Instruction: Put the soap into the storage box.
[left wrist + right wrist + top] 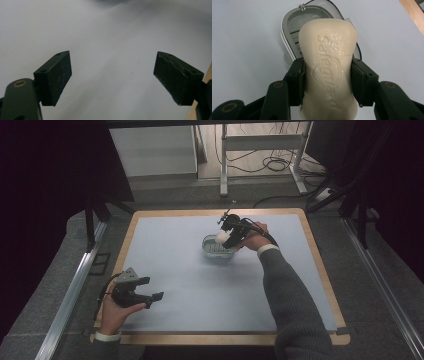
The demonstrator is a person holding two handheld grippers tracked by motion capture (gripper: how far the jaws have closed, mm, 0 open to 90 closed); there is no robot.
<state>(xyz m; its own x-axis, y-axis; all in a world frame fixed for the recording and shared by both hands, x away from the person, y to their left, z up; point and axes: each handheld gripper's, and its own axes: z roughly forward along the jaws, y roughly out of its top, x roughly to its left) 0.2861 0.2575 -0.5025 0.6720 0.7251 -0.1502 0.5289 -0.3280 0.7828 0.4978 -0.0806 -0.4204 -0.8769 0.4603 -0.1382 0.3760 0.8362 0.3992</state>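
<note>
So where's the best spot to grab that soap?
Around its narrow middle, as the right tool does now: one jaw on each long side of the soap, coming in from its end. The bar pinches in there, so it is less likely to slip.

Cream soap bar (328,67); grey ribbed dish (292,32); pale blue mat (190,285).

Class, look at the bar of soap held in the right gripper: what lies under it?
Under the soap bar sits an open soap dish with a ribbed grey floor; the bar hides most of the dish's inside.
</note>
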